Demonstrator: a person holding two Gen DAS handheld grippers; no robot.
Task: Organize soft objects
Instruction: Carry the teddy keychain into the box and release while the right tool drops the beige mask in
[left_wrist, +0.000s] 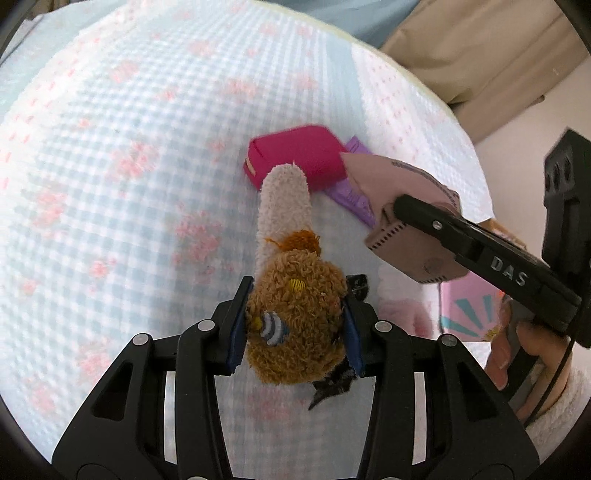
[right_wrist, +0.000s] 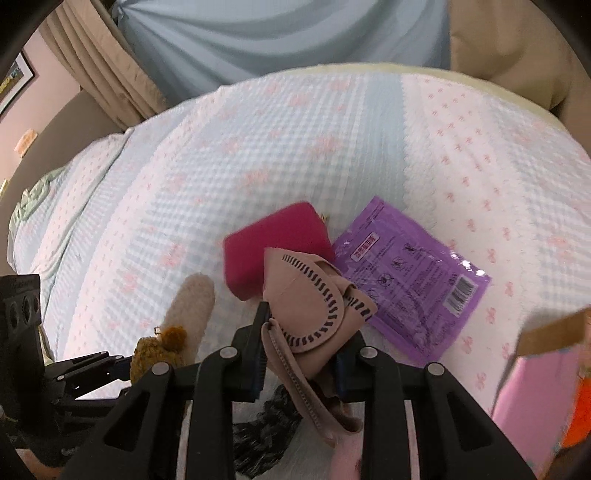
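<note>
My left gripper (left_wrist: 295, 325) is shut on a brown plush toy (left_wrist: 295, 317) with a long cream ear (left_wrist: 284, 199), held above the bed. It also shows in the right wrist view (right_wrist: 159, 350). My right gripper (right_wrist: 301, 354) is shut on a beige fabric pouch (right_wrist: 310, 306) with dark stitching; the pouch also shows in the left wrist view (left_wrist: 402, 221). A magenta soft block (left_wrist: 295, 155) (right_wrist: 277, 243) lies on the bedspread just beyond both grippers, next to a purple plastic packet (right_wrist: 410, 273) (left_wrist: 351, 195).
The bed has a pale blue and pink checked bedspread (left_wrist: 129, 147) (right_wrist: 221, 166). A pink box (right_wrist: 535, 398) stands at the right. A dark knitted item (right_wrist: 266, 428) lies under my right gripper. Beige curtains (right_wrist: 107, 62) hang behind the bed.
</note>
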